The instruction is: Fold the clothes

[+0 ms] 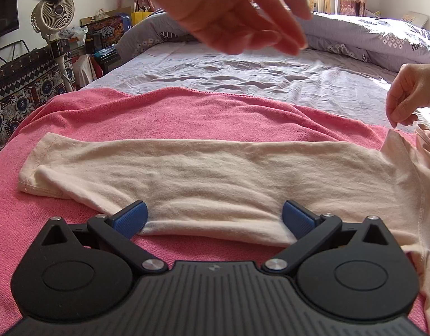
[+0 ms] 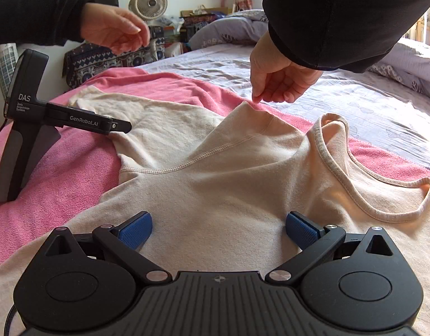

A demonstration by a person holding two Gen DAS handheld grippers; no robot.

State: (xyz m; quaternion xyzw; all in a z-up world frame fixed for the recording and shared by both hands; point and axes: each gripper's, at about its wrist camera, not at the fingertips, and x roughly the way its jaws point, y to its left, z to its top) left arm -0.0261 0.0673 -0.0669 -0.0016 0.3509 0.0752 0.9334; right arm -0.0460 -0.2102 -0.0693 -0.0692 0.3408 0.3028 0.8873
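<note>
I see a big bed (image 1: pixel 271 78) with a grey sheet, and a pink towel (image 1: pixel 159 112) spread on it. On the towel lies a pale peach shirt (image 2: pixel 229 184), with its long sleeve (image 1: pixel 173 168) stretched out flat. Both tools sit on the bed with no hand on them. My left gripper (image 1: pixel 214 218) rests at the sleeve's edge, its blue fingers wide apart. My right gripper (image 2: pixel 219 229) rests on the shirt's body, spread wide too. One bare hand (image 2: pixel 279 81) pinches the shoulder up. The other hand (image 2: pixel 114 30) hangs over the towel. A fan (image 2: pixel 148 3) stands behind, beside bags.
</note>
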